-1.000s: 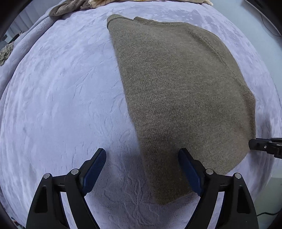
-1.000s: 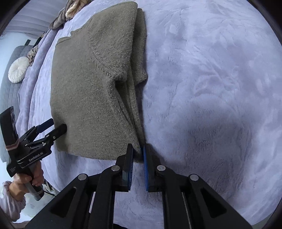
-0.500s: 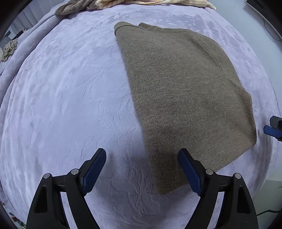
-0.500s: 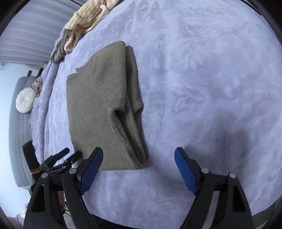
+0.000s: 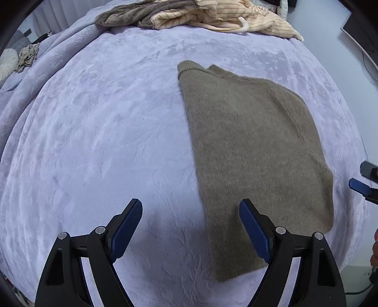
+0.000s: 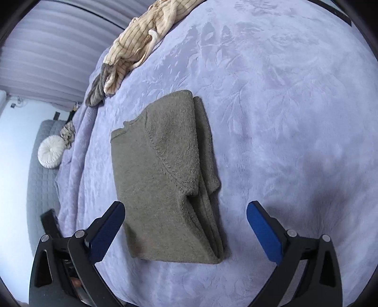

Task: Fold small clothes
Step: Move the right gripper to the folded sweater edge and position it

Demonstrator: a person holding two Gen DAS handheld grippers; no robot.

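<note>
A folded olive-brown knit sweater (image 5: 255,160) lies flat on a bed covered by a lavender plush blanket (image 5: 106,132) embossed with a leaf pattern. Beyond the sweater's collar end, at the far edge of the bed, sits a heap of other clothes: a cream garment with thin dark stripes (image 5: 226,17) and a grey-brown fuzzy one (image 5: 132,16) beside it. Off to the sweater's left, past the blanket's rumpled edge, a round white pleated cushion (image 6: 50,153) rests on a grey quilted surface (image 6: 39,189), with a small crumpled beige cloth (image 6: 68,133) just by it. Nothing lies on the sweater or on the blanket close around it.

The sweater is a soft, fuzzy knit, folded into a long, roughly rectangular shape; a raglan seam runs slantwise across its top layer, and along its right side the folded layers and a tucked sleeve stack up in ridges. Its long axis runs from the hem, nearest the cameras, away to the ribbed collar, which points toward the clothes heap.

The left hand-held gripper (image 5: 190,226) hangs above the sweater's near left corner with jaws spread wide, holding nothing. The right hand-held gripper (image 6: 185,226) is above the hem, its jaws opening; the hem shows between them but the blue ribbed pads are clear of the cloth.
</note>
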